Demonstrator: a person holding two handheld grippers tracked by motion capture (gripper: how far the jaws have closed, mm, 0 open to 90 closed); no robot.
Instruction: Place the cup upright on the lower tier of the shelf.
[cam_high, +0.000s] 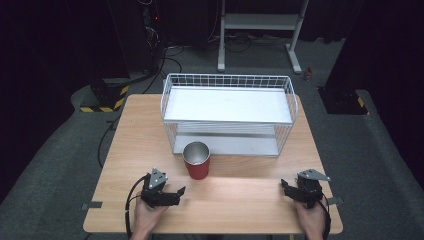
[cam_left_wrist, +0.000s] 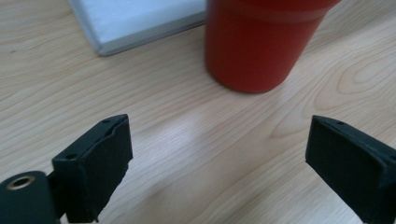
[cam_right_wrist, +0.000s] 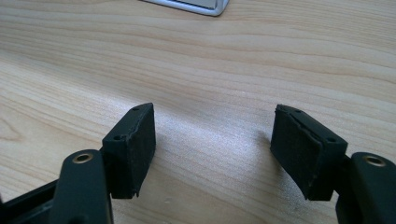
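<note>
**Operator:** Cup (cam_high: 197, 160) status relative to the fingers?

**Inspector:** Neither gripper touches it. In the left gripper view, the fingers (cam_left_wrist: 95, 163) are spread wide, with bare wood between them, and the cup (cam_left_wrist: 261, 42) stands ahead of the gap, toward the right jaw's side. In the right gripper view, the fingers (cam_right_wrist: 133, 147) are likewise spread wide over bare wood, gripping nothing.

**Operator:** Gripper positions?

**Inspector:** In the high view, the left gripper (cam_high: 172, 192) rests near the front edge of the table (cam_high: 125, 150), held by the left hand (cam_high: 149, 215), jaws angled toward the right. The right gripper (cam_high: 286, 187) rests near the front right corner, held by the right hand (cam_high: 311, 220). The two grippers are well apart.

**Operator:** Cup description?

**Inspector:** Upright, tapered body, narrower at the base. Exterior is red with a faint raised band near the top. Rim and interior are bare silver metal. It appears empty.

**Operator:** Cup location?

**Inspector:** Centre of the table, just in front of the wire basket (cam_high: 229, 82), near the left gripper and farther from the right.

**Operator:** Basket description?

**Inspector:** White wire, two levels, each with a flat white shelf. It stands at the rear half of the table. A corner of the lower shelf (cam_left_wrist: 140, 21) appears beside the cup in the left gripper view.
</note>
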